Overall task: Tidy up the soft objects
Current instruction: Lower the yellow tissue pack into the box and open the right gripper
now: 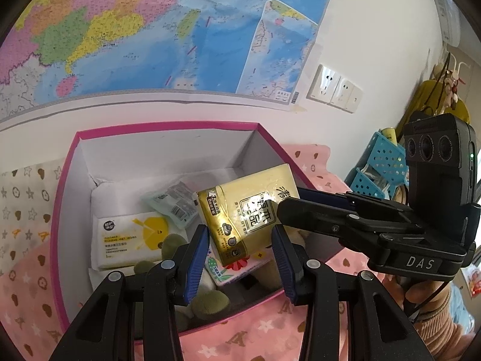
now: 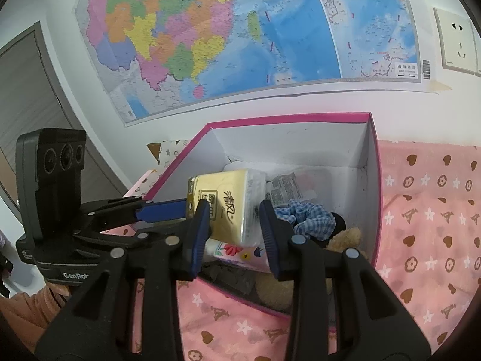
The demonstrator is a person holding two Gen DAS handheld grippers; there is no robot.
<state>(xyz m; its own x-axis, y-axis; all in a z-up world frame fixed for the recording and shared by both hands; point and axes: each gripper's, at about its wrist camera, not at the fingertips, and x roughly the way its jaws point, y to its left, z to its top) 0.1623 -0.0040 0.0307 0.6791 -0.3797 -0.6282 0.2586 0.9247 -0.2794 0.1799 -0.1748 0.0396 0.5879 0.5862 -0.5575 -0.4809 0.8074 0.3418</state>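
Two grippers converge over the pink-rimmed box (image 1: 168,128). We find the yellow tissue pack (image 1: 249,207) gripped tilted between the left gripper (image 1: 239,258) and right gripper (image 2: 234,234), both clenched on it, above wet wipes (image 1: 126,240) inside.

Box (image 1: 168,138) sits on cloth (image 1: 27,285), wall map (image 1: 150,30) behind at 12 o'clock. In box: wipes pack (image 1: 126,237) at 9, tissue pack (image 1: 249,210) w/ sachet (image 1: 171,207) just left, plush (image 2: 345,237) & checked fabric (image 2: 312,216) at 3. Sockets (image 1: 333,88) at 2.
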